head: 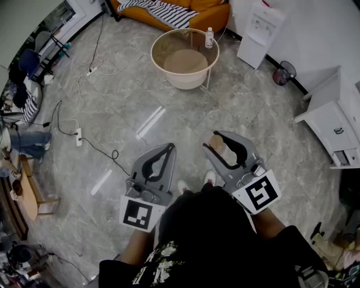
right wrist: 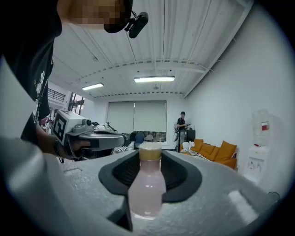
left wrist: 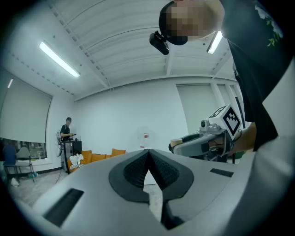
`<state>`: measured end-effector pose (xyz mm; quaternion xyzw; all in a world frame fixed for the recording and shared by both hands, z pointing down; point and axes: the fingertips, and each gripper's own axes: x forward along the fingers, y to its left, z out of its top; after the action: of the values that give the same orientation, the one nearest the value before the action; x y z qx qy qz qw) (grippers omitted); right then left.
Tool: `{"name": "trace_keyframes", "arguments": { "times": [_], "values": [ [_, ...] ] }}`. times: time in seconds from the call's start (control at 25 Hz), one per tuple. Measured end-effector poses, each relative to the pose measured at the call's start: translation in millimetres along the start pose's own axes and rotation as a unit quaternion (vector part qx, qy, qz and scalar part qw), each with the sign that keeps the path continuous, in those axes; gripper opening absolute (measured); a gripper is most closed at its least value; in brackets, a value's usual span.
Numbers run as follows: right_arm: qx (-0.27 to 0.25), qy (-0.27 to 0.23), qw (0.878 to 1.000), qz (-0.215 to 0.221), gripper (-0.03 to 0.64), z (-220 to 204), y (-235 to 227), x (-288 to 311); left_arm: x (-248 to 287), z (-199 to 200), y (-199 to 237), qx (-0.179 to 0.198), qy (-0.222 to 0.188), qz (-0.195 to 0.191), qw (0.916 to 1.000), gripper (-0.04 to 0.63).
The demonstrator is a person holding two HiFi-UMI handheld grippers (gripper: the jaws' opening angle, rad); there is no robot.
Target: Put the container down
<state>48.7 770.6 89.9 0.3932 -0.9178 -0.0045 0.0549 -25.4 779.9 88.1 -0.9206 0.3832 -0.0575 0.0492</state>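
Right gripper (head: 220, 140) holding container (right wrist: 147, 184), left gripper (left wrist: 148, 152) closed

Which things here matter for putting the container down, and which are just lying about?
Job: small pale-pink bottle with tan cap, gripped in the right hand-held gripper.

Lying about: orange sofa, white water dispenser, clear plastic bottle on round glass-topped table, dark waste bin.

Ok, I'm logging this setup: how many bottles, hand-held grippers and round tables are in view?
Bottles: 2 (held bottle, table bottle)
Hand-held grippers: 2 (left hand-held gripper, right hand-held gripper)
Round table: 1
Total: 5
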Motion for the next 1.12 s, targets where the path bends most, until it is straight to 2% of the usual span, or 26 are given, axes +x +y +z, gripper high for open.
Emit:
{"name": "trace_keyframes", "arguments": {
  "times": [0.12,0.28,0.44,0.84,1.0,1.12],
  "values": [
    [-0.011,0.006,1.000,-0.006,0.133,-2,2,-2,1,-1,-2,0.000,0.006,-0.003,1.0000,0.009],
    [0.010,0.000,1.000,-0.004,0.135,-3,-6,-4,9,0,-3,-0.007,0.003,0.000,1.0000,0.009],
    [-0.005,0.006,1.000,-0.003,0.137,-8,-12,-9,13,1,-8,-0.004,-0.005,0.009,0.9999,0.009],
    [-0.015,0.009,0.999,0.044,0.137,-25,-47,-26,43,-14,-23,-0.036,0.005,0.059,0.9976,0.008],
    [-0.020,0.005,0.999,0.046,0.137,-24,-53,-18,50,-21,-15,-0.013,0.026,0.059,0.9979,0.009],
    [-0.014,0.013,0.999,0.047,0.137,-29,-57,-8,58,-20,-6,-0.004,0.022,0.046,0.9987,0.009]
  ]
}}
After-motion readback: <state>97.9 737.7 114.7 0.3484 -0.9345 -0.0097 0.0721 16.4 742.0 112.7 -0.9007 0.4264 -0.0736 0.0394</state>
